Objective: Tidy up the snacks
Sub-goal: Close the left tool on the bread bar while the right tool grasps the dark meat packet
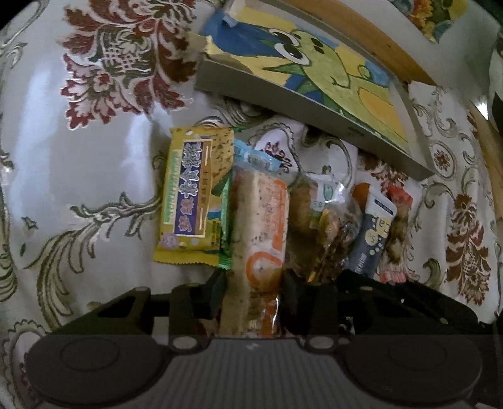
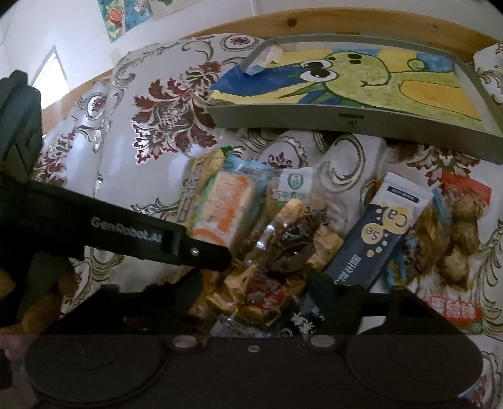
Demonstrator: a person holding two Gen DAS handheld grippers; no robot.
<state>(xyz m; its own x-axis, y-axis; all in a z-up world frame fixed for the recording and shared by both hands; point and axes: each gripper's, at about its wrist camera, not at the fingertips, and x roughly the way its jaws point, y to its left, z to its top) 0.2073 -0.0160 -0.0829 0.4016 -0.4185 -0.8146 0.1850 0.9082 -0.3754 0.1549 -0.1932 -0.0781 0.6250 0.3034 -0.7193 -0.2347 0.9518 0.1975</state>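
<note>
Several snack packets lie in a heap on the flowered cloth in front of a grey tray (image 1: 257,89) lined with a cartoon drawing. My left gripper (image 1: 253,284) is shut on the orange-and-white bar packet (image 1: 264,226), with a finger on each side of its near end. My right gripper (image 2: 254,283) is shut on a clear packet of gold and dark brown snacks (image 2: 279,251). The left gripper's finger (image 2: 201,251) reaches in from the left beside that packet. A yellow packet (image 1: 191,195) lies left of the bar. A dark blue "Se Ca" stick (image 2: 377,232) lies to the right.
Further right lies a red-topped bag of brown lumps (image 2: 459,232). The tray's floor (image 2: 361,85) holds only the drawing. The table's wooden edge (image 2: 345,22) runs behind the tray. Bare cloth (image 1: 94,176) spreads to the left. A hand (image 2: 34,305) holds the left gripper.
</note>
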